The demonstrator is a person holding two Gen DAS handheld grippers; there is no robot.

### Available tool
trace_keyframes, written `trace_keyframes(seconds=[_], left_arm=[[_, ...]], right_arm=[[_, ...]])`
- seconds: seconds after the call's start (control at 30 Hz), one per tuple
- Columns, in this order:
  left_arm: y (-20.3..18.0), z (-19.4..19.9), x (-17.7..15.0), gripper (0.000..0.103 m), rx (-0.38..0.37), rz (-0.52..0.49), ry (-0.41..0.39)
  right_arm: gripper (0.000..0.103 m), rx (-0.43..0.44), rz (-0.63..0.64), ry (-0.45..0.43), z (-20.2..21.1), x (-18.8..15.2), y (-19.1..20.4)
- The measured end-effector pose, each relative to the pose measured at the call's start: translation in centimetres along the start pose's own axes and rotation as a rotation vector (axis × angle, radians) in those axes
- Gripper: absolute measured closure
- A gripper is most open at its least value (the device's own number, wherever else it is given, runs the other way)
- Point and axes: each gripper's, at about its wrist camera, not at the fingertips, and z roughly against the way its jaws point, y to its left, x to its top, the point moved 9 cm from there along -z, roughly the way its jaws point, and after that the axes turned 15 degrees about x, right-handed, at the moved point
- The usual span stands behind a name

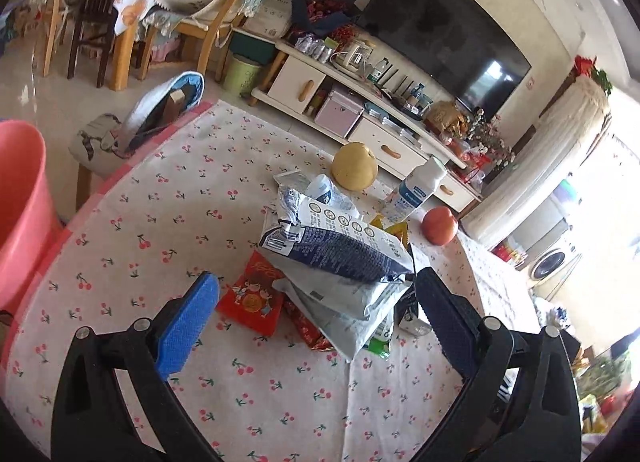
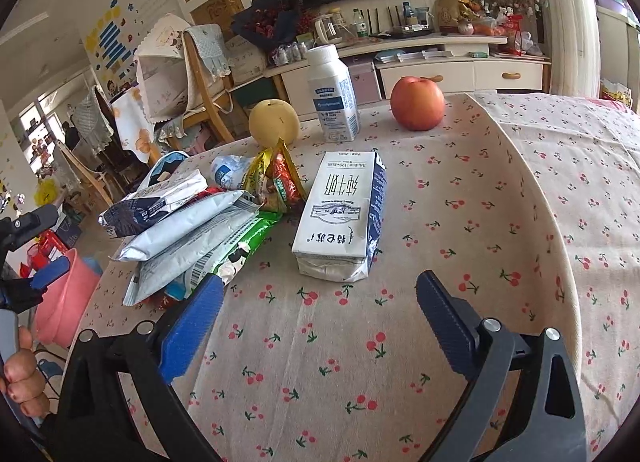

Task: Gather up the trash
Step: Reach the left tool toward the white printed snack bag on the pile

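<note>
A pile of empty wrappers (image 1: 340, 262) lies on the cherry-print tablecloth (image 1: 160, 222), with a red packet (image 1: 252, 298) at its near edge. My left gripper (image 1: 316, 302) is open just short of the pile, its fingers on either side. In the right wrist view the same wrappers (image 2: 184, 230) lie left of a flattened milk carton (image 2: 340, 214). My right gripper (image 2: 320, 310) stands open a little before the carton with nothing between its fingers. A pink bin (image 1: 20, 206) stands beside the table; in the right wrist view the pink bin (image 2: 64, 310) is at the lower left.
A yellow pear (image 2: 274, 120), a white bottle (image 2: 332, 94) and a red apple (image 2: 418, 102) stand at the table's far side. A crumpled plastic bottle (image 2: 228, 172) and snack packets (image 2: 276, 178) lie behind the wrappers. A hand (image 2: 22, 378) holds the left gripper's handle. Chairs and a TV cabinet (image 1: 360, 110) stand beyond.
</note>
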Motion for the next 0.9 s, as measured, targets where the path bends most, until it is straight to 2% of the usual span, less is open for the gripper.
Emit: trace_keyframes(seconds=[0.17, 0.33, 0.5, 0.63, 0.8, 0.9], left_arm=[[-0.9, -2.4, -1.9, 0.004, -0.025, 0.019, 0.068], [-2.1, -4.9, -4.5, 0.004, -0.014, -0.047, 0.116], [-2.3, -5.9, -5.4, 0.004, -0.018, -0.049, 0.122], [-3.6, -6.8, -6.0, 0.004, -0.002, -0.133, 0.100], [-4.7, -8.1, -5.0, 0.004, 0.024, -0.281, 0.031], [-4.9, -9.0, -4.6, 0.004, 0.003, -0.350, 0.044]], right_arm=[[0.007, -0.006, -0.003, 0.029, -1.6, 0.4, -0.6], [0.007, -0.005, -0.023, 0.043, -2.1, 0.6, -1.4], [0.007, -0.017, -0.005, 0.049, -3.1, 1.6, -2.0], [0.007, -0.008, -0.002, 0.078, -4.5, 1.8, -2.5], [0.007, 0.002, -0.008, 0.093, -4.7, 1.7, -2.7], [0.007, -0.003, -0.007, 0.087, -4.4, 2.0, -2.9]])
